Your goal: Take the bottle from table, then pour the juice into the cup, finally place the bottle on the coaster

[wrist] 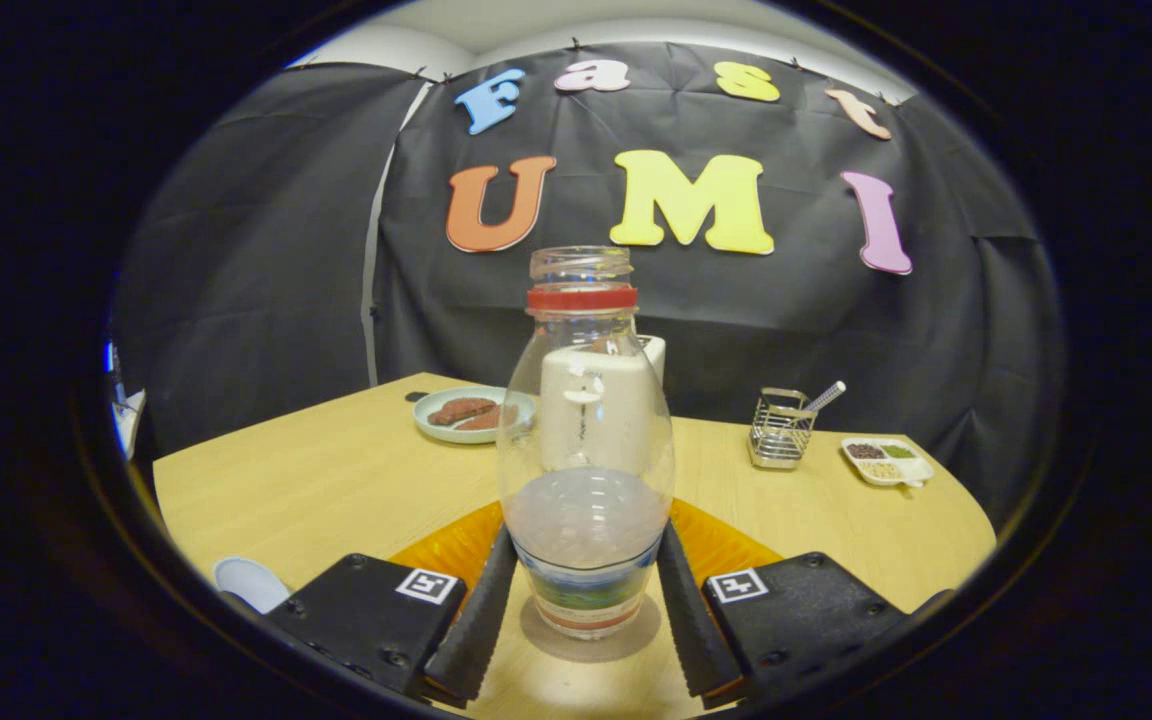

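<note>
Clear plastic bottle (586,470) stands upright between my jaws (584,610), both fingers look pressed on its lower sides; base on the wooden counter (336,480). One orange coaster (456,550) just behind it. Beyond: one white cup (601,400), one plate (473,412), one wire rack (779,428), one small tray (888,460). Open counter left.

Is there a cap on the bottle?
No. The bottle, standing between the claw's fingers, has an open threaded mouth above its red ring.
</note>
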`<state>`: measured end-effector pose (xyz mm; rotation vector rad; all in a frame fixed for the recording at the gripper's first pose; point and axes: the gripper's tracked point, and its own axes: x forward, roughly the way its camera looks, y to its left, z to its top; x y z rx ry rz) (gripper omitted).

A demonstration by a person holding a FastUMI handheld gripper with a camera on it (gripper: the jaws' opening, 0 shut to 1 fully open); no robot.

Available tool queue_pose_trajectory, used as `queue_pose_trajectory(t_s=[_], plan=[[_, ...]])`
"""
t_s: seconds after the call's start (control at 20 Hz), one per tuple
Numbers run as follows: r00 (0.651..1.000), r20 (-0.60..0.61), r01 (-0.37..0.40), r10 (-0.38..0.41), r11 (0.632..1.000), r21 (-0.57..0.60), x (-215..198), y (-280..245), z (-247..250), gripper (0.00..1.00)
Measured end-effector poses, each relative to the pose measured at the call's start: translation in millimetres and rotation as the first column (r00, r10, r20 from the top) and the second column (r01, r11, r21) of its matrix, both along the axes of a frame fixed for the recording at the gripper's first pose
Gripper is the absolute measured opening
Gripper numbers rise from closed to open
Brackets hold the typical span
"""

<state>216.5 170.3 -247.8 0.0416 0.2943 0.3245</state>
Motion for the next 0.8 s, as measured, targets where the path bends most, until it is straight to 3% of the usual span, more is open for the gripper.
queue_pose_trajectory(t_s=[0.45,0.7,0.8], plan=[[1.000,-0.019,0.016,-0.016,1.000,0.006,3.3,-6.0,-14.2,0.81],[0.999,-0.031,0.014,-0.013,1.000,0.025,-2.9,-3.5,-15.0,0.99],[1.000,-0.018,0.022,-0.022,0.999,0.028,-4.0,-5.2,-10.7,1.00]])
